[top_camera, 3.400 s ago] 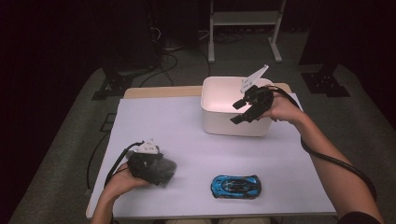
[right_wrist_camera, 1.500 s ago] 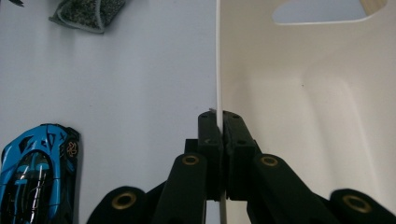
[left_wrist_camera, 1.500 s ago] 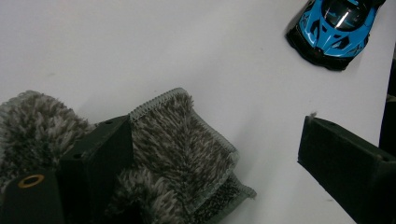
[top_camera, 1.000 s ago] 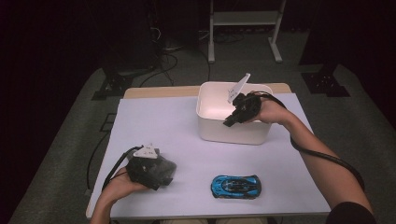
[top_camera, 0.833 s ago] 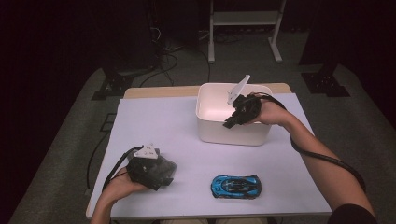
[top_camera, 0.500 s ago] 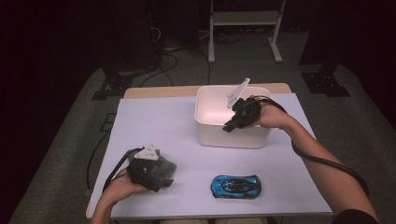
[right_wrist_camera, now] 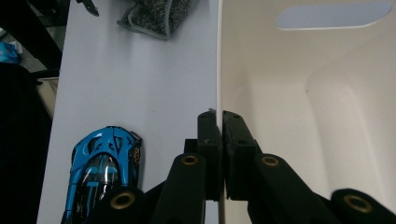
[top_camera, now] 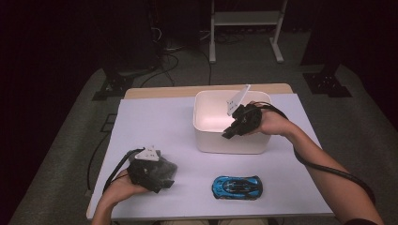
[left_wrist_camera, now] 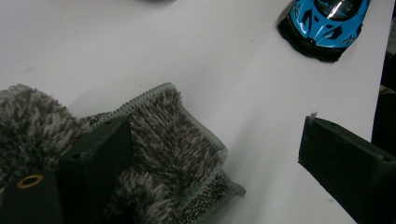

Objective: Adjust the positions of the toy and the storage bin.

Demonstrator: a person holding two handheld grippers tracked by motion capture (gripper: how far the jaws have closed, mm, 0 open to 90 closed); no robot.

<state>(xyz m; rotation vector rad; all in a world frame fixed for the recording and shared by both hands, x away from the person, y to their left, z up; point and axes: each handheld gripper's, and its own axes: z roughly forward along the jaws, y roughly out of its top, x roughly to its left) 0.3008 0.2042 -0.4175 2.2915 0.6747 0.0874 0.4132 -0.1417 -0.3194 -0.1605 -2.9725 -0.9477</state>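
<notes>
A white bin (top_camera: 211, 140) stands on the table's far right half. My right gripper (top_camera: 230, 132) is shut on the bin's near wall; the right gripper view has both jaws of my right gripper (right_wrist_camera: 217, 117) pinching the thin wall of the bin (right_wrist_camera: 303, 116), one inside and one outside. A blue toy car (top_camera: 236, 186) (right_wrist_camera: 103, 171) lies in front of the bin. At the near left, my left gripper (top_camera: 157, 176) rests on a grey fluffy cloth (top_camera: 168, 166). In the left gripper view my left gripper (left_wrist_camera: 215, 133) is open, one jaw sunk in the cloth (left_wrist_camera: 173, 135).
The white table sheet (top_camera: 155, 126) has bare room across its left and middle. The blue car (left_wrist_camera: 324, 23) lies a short way beyond my left gripper's jaws. A metal stand (top_camera: 244, 28) and cables sit on the floor behind the table.
My right gripper has dragged the bin a little toward the person and to the left. The left gripper, the cloth and the car have stayed put.
</notes>
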